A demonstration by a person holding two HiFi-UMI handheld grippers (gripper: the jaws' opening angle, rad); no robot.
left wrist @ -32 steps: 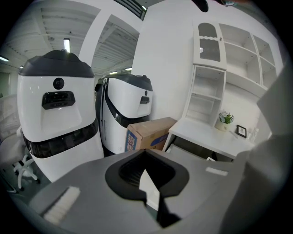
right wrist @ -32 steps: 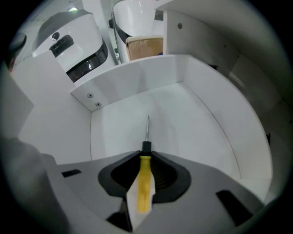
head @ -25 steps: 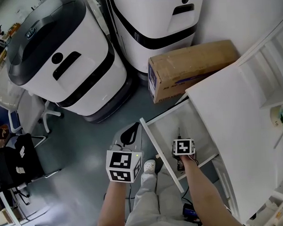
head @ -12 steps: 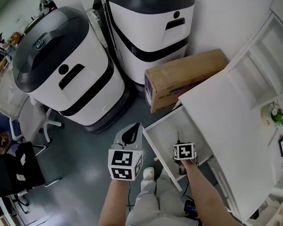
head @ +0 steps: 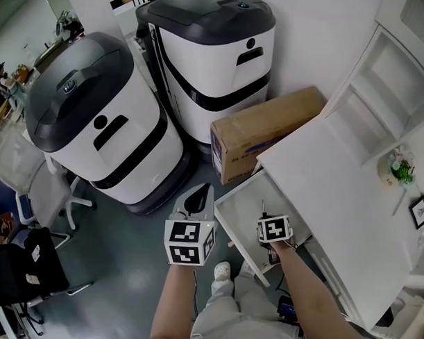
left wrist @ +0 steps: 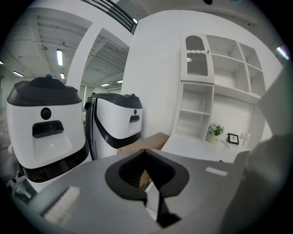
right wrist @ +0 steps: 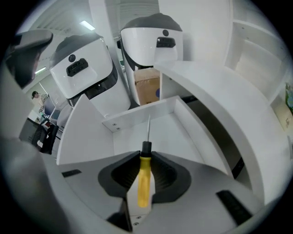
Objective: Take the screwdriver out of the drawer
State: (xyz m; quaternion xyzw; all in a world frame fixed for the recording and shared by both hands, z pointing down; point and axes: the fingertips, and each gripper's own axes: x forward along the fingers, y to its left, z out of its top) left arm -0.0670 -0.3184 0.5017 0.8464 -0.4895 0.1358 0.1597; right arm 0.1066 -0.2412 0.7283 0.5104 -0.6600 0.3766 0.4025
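My right gripper [right wrist: 145, 157] is shut on the screwdriver [right wrist: 143, 180], which has a yellow handle, a black collar and a thin metal shaft. The shaft points down at the open white drawer [right wrist: 171, 130]. In the head view the right gripper [head: 266, 220] hangs over the drawer's near part [head: 242, 199], with the shaft's tip [head: 263, 206] just showing. My left gripper [head: 198, 198] is held to the left of the drawer over the floor. In its own view the left gripper [left wrist: 146, 153] is shut, with nothing between its fingers.
Two big white-and-black machines [head: 103, 127] [head: 218, 54] stand behind. A cardboard box [head: 266, 132] lies on the floor at the drawer's far end. The white desk top [head: 338, 189] with shelves and a potted plant [head: 401, 171] is at right. Chairs [head: 28, 269] stand at left.
Both grippers have risen. The right one has lifted the screwdriver higher above the drawer's floor. The left one stays shut beside the drawer.
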